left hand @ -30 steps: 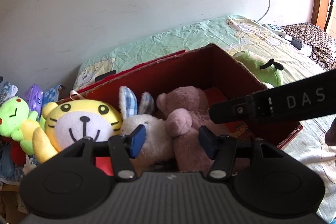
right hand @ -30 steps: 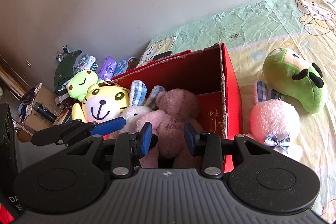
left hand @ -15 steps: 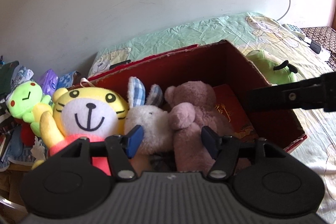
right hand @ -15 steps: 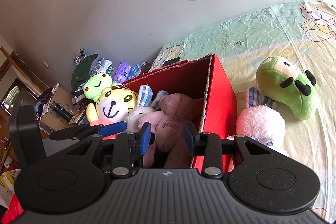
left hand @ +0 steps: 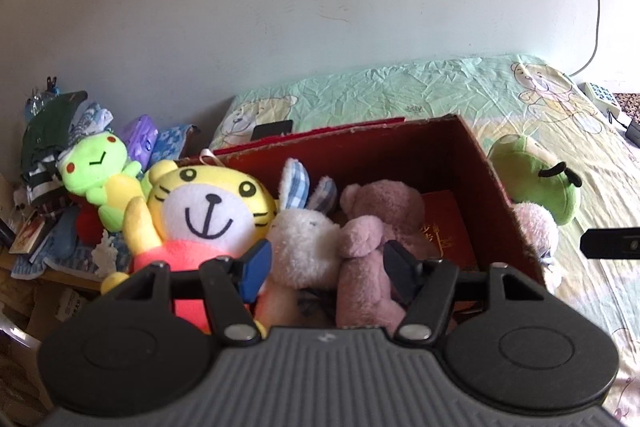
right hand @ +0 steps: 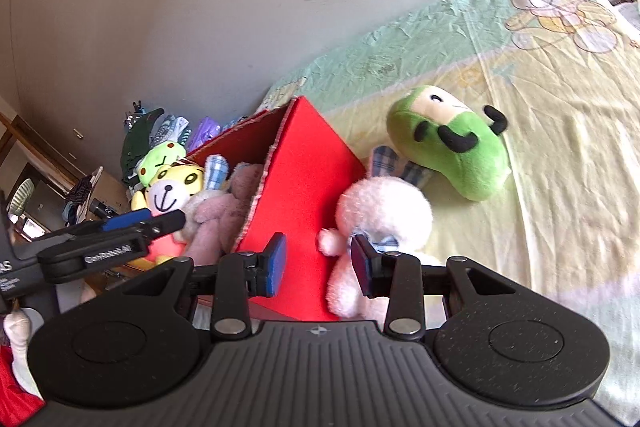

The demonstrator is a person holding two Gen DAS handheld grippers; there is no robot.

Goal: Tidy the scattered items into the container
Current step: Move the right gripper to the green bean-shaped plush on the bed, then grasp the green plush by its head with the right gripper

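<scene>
Bedsheet (right hand: 560, 131) under red box (right hand: 304, 195) of three plush toys (left hand: 304, 247).

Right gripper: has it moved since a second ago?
Yes. The right gripper has swung right, from over the red box and its pink bear to the pink bunny lying outside it.

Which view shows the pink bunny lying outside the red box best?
The right wrist view: the pink bunny lies whole beside the red box, its checked ears, bow and body in plain sight. The left wrist view catches only a pale pink sliver of it past the box's right wall.
</scene>
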